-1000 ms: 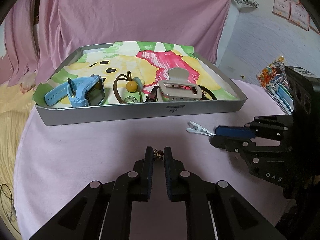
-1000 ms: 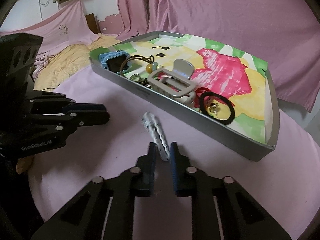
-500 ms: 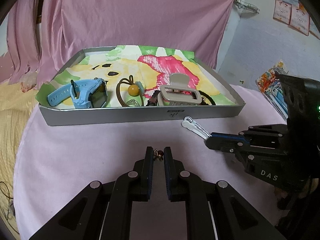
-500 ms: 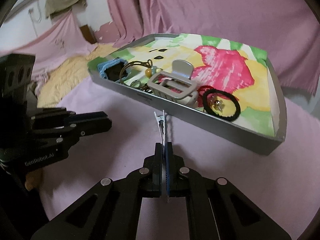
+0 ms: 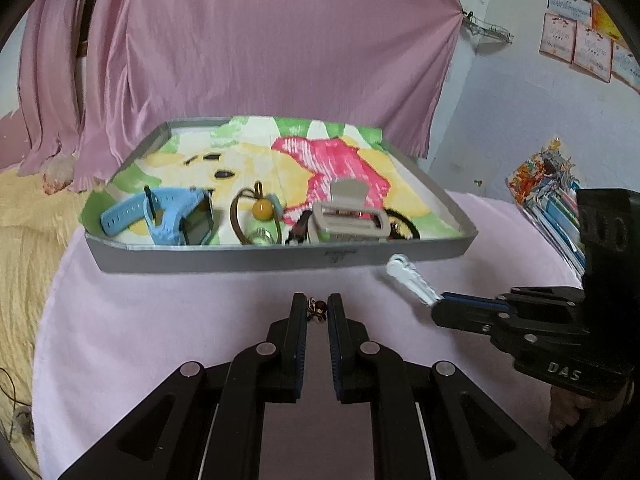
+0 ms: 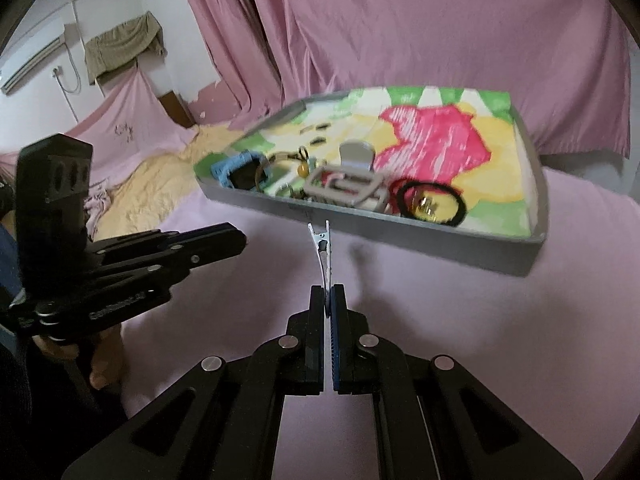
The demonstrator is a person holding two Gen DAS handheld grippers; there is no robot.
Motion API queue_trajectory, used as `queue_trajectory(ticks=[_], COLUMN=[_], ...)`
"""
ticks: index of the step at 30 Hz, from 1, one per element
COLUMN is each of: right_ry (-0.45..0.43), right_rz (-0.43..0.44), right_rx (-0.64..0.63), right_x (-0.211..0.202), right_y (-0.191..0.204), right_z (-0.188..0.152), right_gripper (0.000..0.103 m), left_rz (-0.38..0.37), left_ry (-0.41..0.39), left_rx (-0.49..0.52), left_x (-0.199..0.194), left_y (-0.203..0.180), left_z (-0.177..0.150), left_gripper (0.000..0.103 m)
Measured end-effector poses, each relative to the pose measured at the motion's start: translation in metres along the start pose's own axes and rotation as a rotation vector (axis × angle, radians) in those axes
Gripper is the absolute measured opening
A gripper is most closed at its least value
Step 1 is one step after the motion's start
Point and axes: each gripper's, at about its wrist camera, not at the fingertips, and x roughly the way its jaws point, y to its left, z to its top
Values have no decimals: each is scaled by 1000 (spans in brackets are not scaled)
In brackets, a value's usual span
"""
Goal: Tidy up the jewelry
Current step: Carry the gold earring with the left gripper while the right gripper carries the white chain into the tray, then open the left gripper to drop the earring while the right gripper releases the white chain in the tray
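A: What room do you have near the front edge of the pink tabletop [image 5: 160,320]?

B: Bare cloth runs from your left gripper [image 5: 317,314] up to the near wall of the gray tray [image 5: 240,258]. Your right gripper [image 6: 329,300] hangs just short of that same wall, towards the tray's right end.

A: How do the two grippers stand?

B: Your left one has a narrow gap, with one small dark-red earring [image 5: 318,311] between the fingertips; I cannot tell whether they touch it. Your right one is closed on one white hair clip [image 6: 324,256], whose tip points at the tray wall.

A: And in the tray?

B: Along its near edge, left to right: one blue watch [image 5: 176,218], one brown hair tie with a yellow bead [image 5: 260,210], one gray claw clip [image 5: 350,218], one black hair tie [image 6: 432,202] ringing something small and gold.
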Motion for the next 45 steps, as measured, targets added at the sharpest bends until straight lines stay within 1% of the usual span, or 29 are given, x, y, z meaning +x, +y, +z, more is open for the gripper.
queue_trajectory(ticks=[6, 10, 14, 19, 26, 37, 45], right_ry=[-90, -120, -136, -100, -53, -15, -7], right_rz=[-81, -126, -165, -191, -187, -179, -174], right_rx=[-16, -13, 7, 39, 46, 42, 38], right_x=[-13, -11, -2, 19, 40, 51, 52], right_y=[-5, -12, -23, -37, -43, -42, -41], right_z=[18, 31, 45, 54, 54, 54, 54], right_gripper=[3, 3, 3, 3, 3, 3, 3], left_rz=[12, 47, 83, 113, 127, 135, 128], left_ry=[-51, -67, -59, -23, 4, 66, 73], left_rx=[-19, -27, -26, -21, -25, -31, -35], left_x=[1, 9, 21, 41, 54, 70, 71], left_y=[3, 5, 5, 6, 8, 12, 14], left_z=[21, 38, 50, 59, 61, 57, 56], left_gripper=[10, 10, 10, 10, 10, 10, 10])
